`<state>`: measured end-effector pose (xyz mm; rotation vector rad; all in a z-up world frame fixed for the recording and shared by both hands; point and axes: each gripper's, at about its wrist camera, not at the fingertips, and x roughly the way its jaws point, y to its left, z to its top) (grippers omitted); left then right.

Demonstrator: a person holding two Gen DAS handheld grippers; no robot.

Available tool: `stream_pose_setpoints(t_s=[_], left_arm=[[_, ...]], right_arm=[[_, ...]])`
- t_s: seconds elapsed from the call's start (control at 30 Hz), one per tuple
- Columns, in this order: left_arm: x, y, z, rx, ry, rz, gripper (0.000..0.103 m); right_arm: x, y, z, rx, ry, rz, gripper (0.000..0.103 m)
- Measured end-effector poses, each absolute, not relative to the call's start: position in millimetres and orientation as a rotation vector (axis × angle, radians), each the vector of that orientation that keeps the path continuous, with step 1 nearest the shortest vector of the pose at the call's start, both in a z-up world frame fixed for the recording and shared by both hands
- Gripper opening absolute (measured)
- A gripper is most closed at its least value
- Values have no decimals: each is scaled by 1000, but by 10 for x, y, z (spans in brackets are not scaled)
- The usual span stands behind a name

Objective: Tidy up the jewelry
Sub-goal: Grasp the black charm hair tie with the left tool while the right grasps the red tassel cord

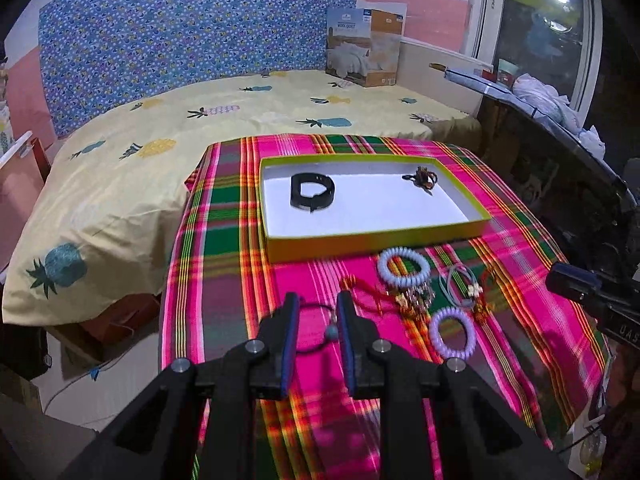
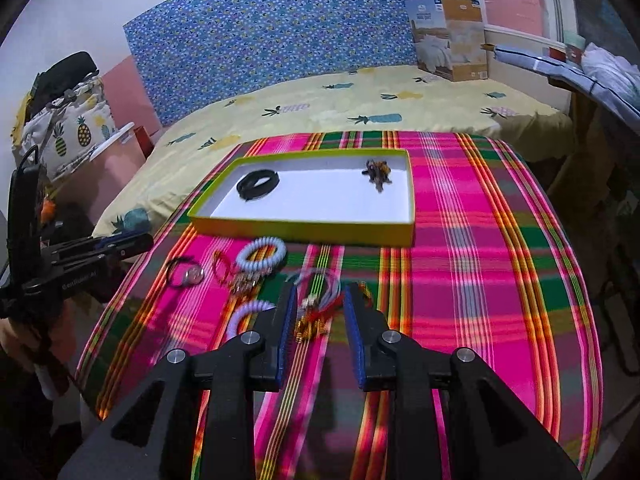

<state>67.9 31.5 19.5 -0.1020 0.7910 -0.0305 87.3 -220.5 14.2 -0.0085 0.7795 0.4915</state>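
My left gripper (image 1: 318, 312) hangs low over the near left part of the plaid cloth (image 1: 224, 280), its two blue-padded fingers apart with a clear gap. In that gap I see a thin black cord bracelet with a teal bead (image 1: 331, 332) lying on the cloth; the pads are not touching it. My right gripper (image 2: 320, 304) sits further right, fingers likewise spread and holding nothing, with a tangle of red string and small gold charms (image 2: 316, 320) lying between them and a loop of pale blue-grey cords (image 2: 320, 280) just beyond the tips.

Around these the loose jewelry is bunched together near the front edge of the tray. A white coil bracelet (image 1: 404, 268) lies closest to the tray, with a cluster of gold dangling pieces (image 1: 416, 300) just on its near side. A lilac coil bracelet (image 1: 454, 334) lies nearer to me, right of the left gripper. Through the right wrist camera a red ring-shaped bangle (image 2: 222, 268) and a black band beside small round metal pieces (image 2: 186, 272) lie at the left end of the group.

Farther off, the shallow yellow-edged tray (image 1: 376, 242) with a white floor holds a black strap bracelet (image 1: 312, 192) at its left and a dark brown beaded cluster (image 1: 424, 178) at its far right corner, well apart. Beyond the table is a bed with a pineapple-print sheet (image 1: 160, 136).
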Motion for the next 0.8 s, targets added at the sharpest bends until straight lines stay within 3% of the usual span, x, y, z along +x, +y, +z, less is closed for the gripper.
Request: stream_pose_setpoints(t_s=[0.7,0.77,0.8], left_arm=[[608,228,-23,-95,827,-82,24],[653,223,-60,-96,837,-88,24],[670,217,-80,-96,840,-96,24]], right_arm=[[769,-2134,-69,-11,821,485,25],[810,-2135,-106,-9,830,479,26],[833,-2136,-127,-7,835,476,32]])
